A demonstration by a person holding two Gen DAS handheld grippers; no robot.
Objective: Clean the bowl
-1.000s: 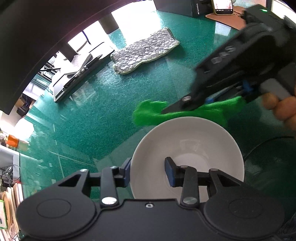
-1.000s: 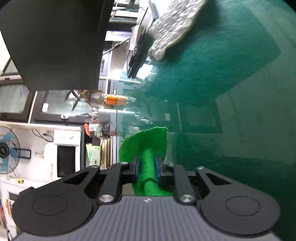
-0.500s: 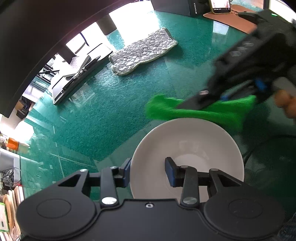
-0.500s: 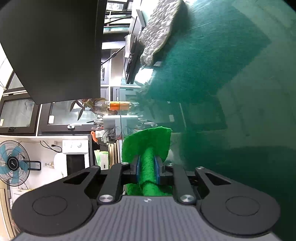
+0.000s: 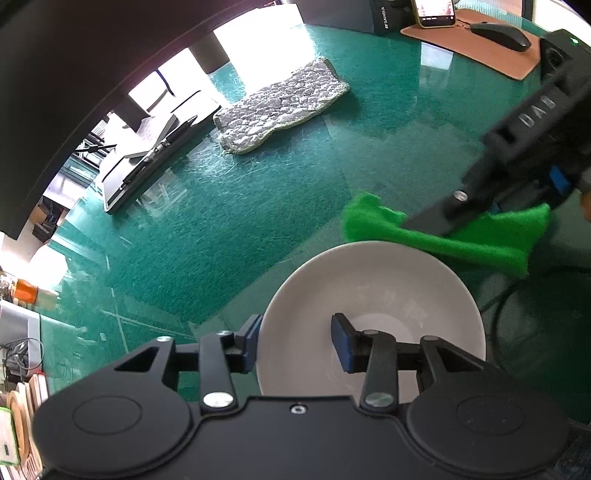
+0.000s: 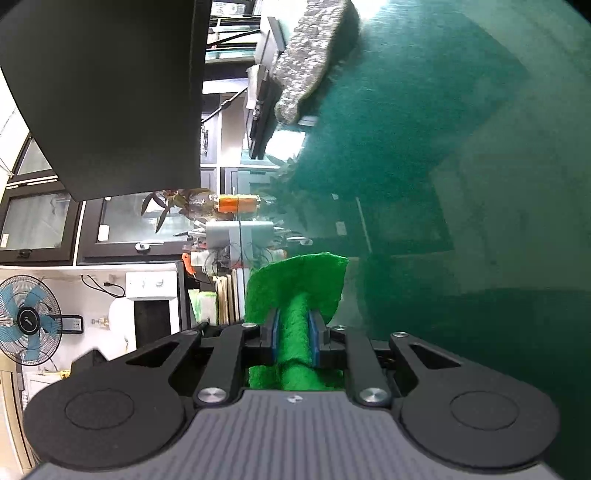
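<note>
A white bowl (image 5: pixel 373 295) stands on the green glass table (image 5: pixel 221 229), close below the left wrist camera. My left gripper (image 5: pixel 295 341) straddles the bowl's near-left rim, one blue pad outside the wall and one inside; its jaws are opening slightly with the rim still between them. Beyond the bowl's far rim my right gripper (image 5: pixel 428 225) hovers, shut on a bright green cloth (image 5: pixel 461 240) that hangs out on both sides of its fingers. In the right wrist view the cloth (image 6: pixel 295 295) is bunched between the right gripper's (image 6: pixel 293 334) blue pads. The bowl does not show in that view.
A grey pebbled mat (image 5: pixel 280 107) lies at the back of the table, with a folded grey stand (image 5: pixel 147 162) to its left. A phone (image 5: pixel 434 11) and a mouse (image 5: pixel 498 35) sit on a brown pad at the back right. A black cable (image 5: pixel 498 306) curls right of the bowl.
In the left wrist view my right gripper has carried the green cloth to the right along the bowl's far rim. The bowl and my left gripper have stayed put.
</note>
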